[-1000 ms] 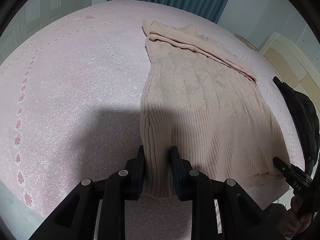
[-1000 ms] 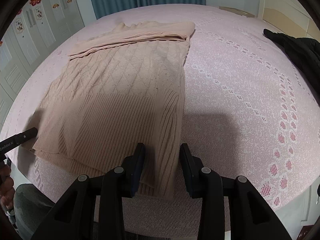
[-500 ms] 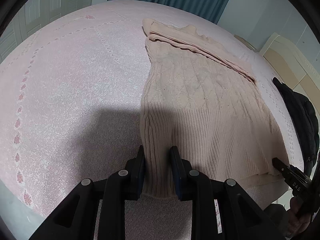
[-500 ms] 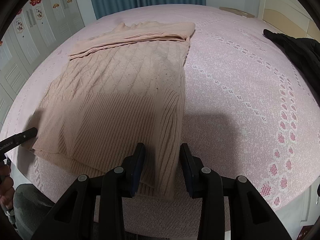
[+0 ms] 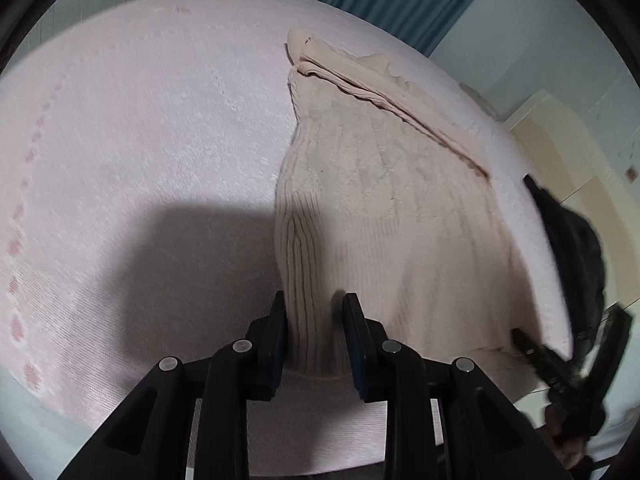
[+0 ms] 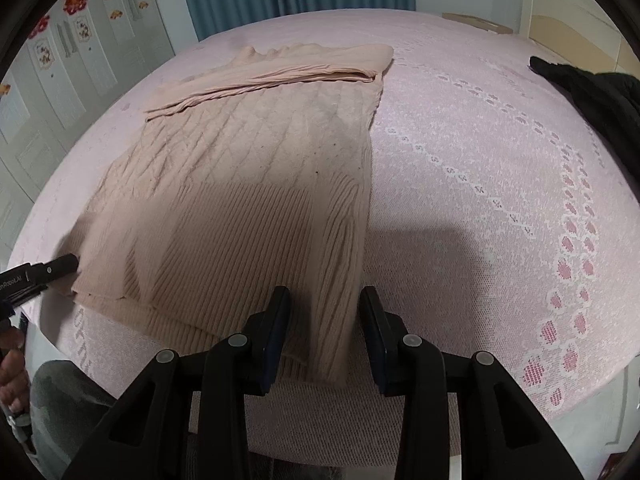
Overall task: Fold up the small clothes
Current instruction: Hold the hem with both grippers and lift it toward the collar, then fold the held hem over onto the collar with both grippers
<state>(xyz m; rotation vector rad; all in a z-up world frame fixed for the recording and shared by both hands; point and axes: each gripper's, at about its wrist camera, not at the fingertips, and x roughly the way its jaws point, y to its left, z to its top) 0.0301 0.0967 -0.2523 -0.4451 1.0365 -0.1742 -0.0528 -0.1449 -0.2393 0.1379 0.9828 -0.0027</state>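
Left wrist: sweater (image 5: 384, 216) hem between claw (image 5: 316, 320).

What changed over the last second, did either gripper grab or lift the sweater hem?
The left gripper has begun lifting its hem corner of the beige knit sweater: the cloth there now rises off the pink bedspread in a ridge and the view has tilted. The right gripper straddles the other hem corner as before. The black garment is unmoved.
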